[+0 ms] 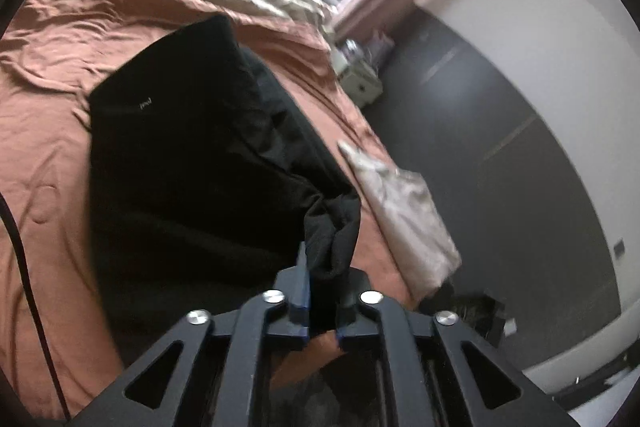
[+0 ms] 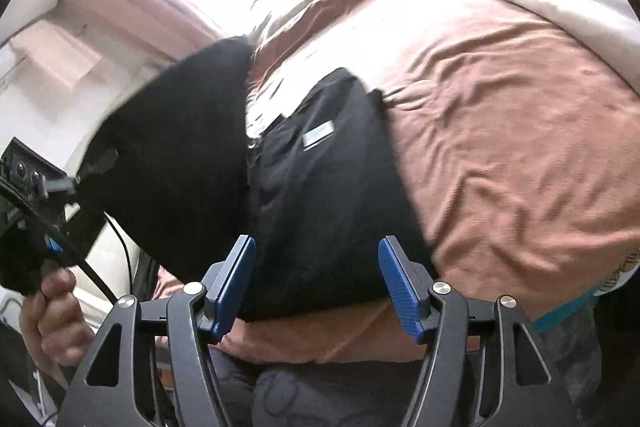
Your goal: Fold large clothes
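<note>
Left wrist view showed the left gripper (image 1: 323, 281) pinching the black garment (image 1: 192, 147) on the bed (image 1: 60, 39) — right gripper (image 2: 318, 279) gaped empty — fold best carried taut, edges aligned.

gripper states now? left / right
Left gripper: shut on black garment.
Right gripper: open, holding nothing, over the garment's edge.

right claw (image 2: 318, 283) open | above black garment (image 2: 320, 187) | rust bedspread (image 2: 500, 147)
</note>
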`<action>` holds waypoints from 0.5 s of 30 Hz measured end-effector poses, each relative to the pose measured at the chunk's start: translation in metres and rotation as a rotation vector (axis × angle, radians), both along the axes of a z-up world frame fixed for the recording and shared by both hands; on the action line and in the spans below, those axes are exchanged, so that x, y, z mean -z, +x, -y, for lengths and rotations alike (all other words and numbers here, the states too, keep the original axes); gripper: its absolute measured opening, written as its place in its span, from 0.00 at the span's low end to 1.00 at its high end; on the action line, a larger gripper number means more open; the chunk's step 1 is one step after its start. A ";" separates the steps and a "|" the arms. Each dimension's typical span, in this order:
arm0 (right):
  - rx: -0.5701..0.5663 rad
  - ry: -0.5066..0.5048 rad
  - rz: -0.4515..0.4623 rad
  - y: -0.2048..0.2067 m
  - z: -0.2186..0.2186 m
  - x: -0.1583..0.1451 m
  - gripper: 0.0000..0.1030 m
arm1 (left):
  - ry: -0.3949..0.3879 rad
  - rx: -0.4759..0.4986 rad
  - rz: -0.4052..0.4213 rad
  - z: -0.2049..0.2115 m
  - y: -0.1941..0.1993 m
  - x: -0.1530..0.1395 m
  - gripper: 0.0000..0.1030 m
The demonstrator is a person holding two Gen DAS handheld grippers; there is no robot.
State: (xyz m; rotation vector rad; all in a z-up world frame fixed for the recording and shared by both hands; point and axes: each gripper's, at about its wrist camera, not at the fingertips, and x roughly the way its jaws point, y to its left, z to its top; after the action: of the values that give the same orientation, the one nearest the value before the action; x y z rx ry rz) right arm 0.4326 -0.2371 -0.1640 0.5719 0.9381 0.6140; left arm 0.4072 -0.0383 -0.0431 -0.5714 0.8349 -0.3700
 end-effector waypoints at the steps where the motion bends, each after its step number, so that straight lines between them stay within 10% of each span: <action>1: 0.011 0.000 -0.008 0.000 0.004 0.002 0.60 | 0.003 0.031 -0.025 0.009 0.004 0.006 0.27; 5: 0.037 0.001 -0.036 0.005 0.017 0.011 0.60 | 0.002 0.086 -0.071 0.023 0.008 0.025 0.62; 15: -0.018 0.076 -0.048 0.021 0.002 0.011 0.66 | 0.070 -0.103 -0.139 -0.043 -0.001 0.048 0.64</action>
State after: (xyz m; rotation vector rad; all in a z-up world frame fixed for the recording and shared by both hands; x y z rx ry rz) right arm 0.4533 -0.2391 -0.1753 0.6496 0.9687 0.6566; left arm 0.4061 0.0044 -0.0914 -0.5773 0.9442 -0.2074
